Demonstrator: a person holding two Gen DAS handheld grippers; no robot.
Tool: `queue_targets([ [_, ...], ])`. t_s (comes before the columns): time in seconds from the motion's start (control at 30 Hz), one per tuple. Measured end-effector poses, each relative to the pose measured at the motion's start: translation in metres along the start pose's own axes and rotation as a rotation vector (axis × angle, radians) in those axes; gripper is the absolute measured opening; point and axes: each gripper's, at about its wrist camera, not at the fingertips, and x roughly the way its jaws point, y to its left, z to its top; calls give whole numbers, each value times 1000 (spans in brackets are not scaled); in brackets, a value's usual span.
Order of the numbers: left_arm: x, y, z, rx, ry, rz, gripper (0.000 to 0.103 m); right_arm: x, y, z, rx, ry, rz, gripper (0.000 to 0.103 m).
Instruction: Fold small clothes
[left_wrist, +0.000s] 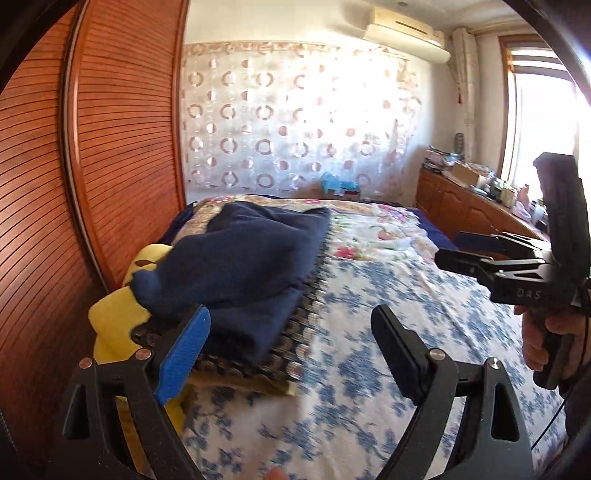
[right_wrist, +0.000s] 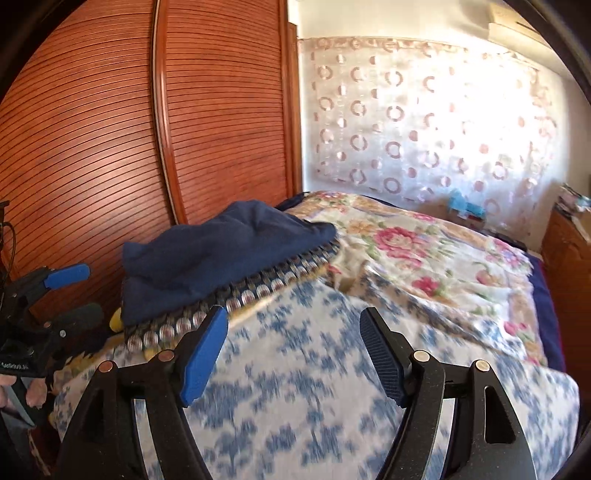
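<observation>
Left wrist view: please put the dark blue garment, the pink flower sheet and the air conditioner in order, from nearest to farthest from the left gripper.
1. Dark blue garment: nearest, just ahead of the left gripper, toward its left finger.
2. Pink flower sheet: mid-bed, ahead and to the right.
3. Air conditioner: farthest, high on the far wall.

A home bedroom: a bed under a blue-and-white floral sheet (left_wrist: 388, 332), a slatted reddish wooden wardrobe (left_wrist: 122, 129) at left, a sheer circle-patterned curtain (left_wrist: 295, 118) far behind, a white wall air conditioner (left_wrist: 406, 33).
</observation>
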Motion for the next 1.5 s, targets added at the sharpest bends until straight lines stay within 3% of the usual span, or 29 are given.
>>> queue_targets([
  [0.13, -7, -23, -4, 41, -3, -24, 89, -42, 1, -20, 39, -16, -44, 78],
  [0.37, -22, -58, -2, 58, -25, -65, 89, -130, 0, -54, 114, -70, -169, 94],
  [0.7, -45, -98, 21, 78, -88, -97, 89, -233, 0, -71, 192, -171, -346, 94],
  [0.97, -56, -109, 28, 87, -109, -107, 89, -258, 14, -71, 216, -191, -378, 94],
  [1.5, -58, -111, 29, 84, -108, -111, 89, -244, 2, -68, 224, -190, -394, 94],
])
